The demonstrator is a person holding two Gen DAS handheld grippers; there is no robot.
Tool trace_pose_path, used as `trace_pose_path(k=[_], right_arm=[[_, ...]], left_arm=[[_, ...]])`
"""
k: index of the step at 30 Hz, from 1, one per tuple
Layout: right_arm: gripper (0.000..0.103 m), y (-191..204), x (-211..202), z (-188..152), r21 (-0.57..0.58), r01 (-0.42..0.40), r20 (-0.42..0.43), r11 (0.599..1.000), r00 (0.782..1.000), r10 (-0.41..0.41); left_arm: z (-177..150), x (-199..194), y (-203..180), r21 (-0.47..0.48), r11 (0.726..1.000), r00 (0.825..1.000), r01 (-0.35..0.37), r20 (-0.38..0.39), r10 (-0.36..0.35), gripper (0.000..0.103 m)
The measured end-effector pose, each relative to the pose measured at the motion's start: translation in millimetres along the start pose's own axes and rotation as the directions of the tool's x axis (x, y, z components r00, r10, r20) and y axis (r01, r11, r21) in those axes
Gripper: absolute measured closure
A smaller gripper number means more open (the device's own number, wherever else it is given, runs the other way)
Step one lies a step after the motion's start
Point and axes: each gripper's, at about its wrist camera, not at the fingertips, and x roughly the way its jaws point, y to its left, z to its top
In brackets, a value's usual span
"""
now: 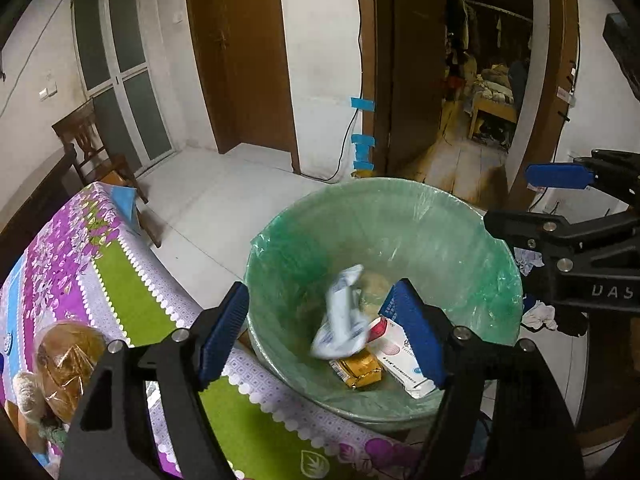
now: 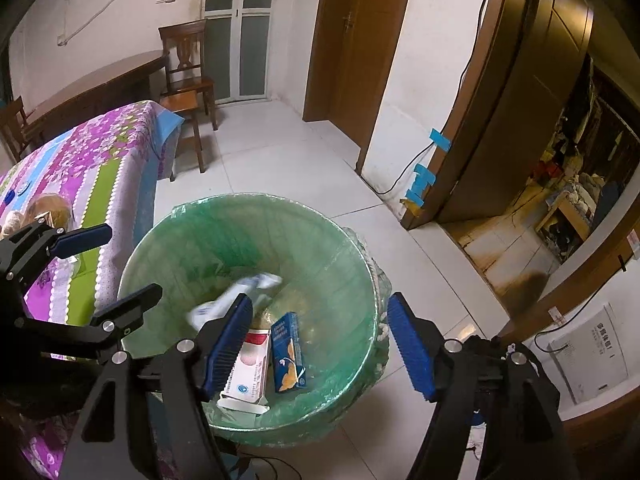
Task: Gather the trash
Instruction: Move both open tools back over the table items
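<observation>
Both tongs, left (image 1: pixel 320 332) & right (image 2: pixel 320 340), gape empty over one bin (image 1: pixel 460 216); gold packet (image 1: pixel 362 370) shows left cam only, blue carton (image 2: pixel 289 352) right only.

A lived-in home: floral-clothed table (image 2: pixel 80 168), wooden chair (image 2: pixel 186 68), cluttered bedroom (image 1: pixel 488 80) through the open door

right gripper (image 2: pixel 320 344): jaws apart, nothing between | green-lined trash bin (image 2: pixel 352 248): blue carton (image 2: pixel 289 352), white-pink box (image 2: pixel 252 372), blurred white wrapper (image 2: pixel 224 304) inside | left gripper (image 2: pixel 120 264): over bin's left rim, jaws apart
</observation>
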Motion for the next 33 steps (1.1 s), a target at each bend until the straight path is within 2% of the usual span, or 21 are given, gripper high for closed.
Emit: trace_pose_path(k=[10, 14, 15, 17, 21, 25, 29, 33], right_arm=[[0.032, -4, -1, -4, 0.031, 0.006, 0.011, 0.999, 1.000, -0.006], [0.032, -9, -9, -10, 0.070, 0.015, 0.047, 0.997, 0.999, -0.019], [0.032, -9, -15, -12, 0.084, 0.027, 0.078, 0.996, 0.996, -0.034], [0.032, -7, -25, -15, 0.100, 0.036, 0.124, 0.994, 0.991, -0.048], [0.032, 6, -53, -25, 0.147, 0.042, 0.258, 0.988, 0.963, -0.079], [0.032, 35, -85, -37, 0.158, 0.032, 0.404, 0.987, 0.910, -0.094], [0.032, 69, -108, -51, 0.128, -0.006, 0.500, 0.992, 0.864, -0.059], [0.028, 108, -122, -60, 0.077, -0.072, 0.535, 0.994, 0.845, 0.020]], left_arm=[[1, -3, 0, 0.002, 0.999, 0.999, -0.040, 0.020, 0.040, 0.031], [3, -12, -2, -0.011, 0.994, 0.992, -0.111, 0.065, 0.112, 0.031], [4, -16, -1, -0.020, 0.991, 0.988, -0.129, 0.079, 0.130, 0.031], [7, -29, 1, -0.049, 0.982, 0.975, -0.182, 0.118, 0.186, 0.029], [8, -64, 15, -0.134, 0.951, 0.937, -0.280, 0.178, 0.301, 0.026], [-2, -100, 38, -0.230, 0.918, 0.909, -0.325, 0.192, 0.370, 0.022], [-27, -132, 66, -0.288, 0.880, 0.881, -0.378, 0.180, 0.438, 0.017], [-62, -163, 108, -0.348, 0.827, 0.854, -0.441, 0.122, 0.506, 0.016]])
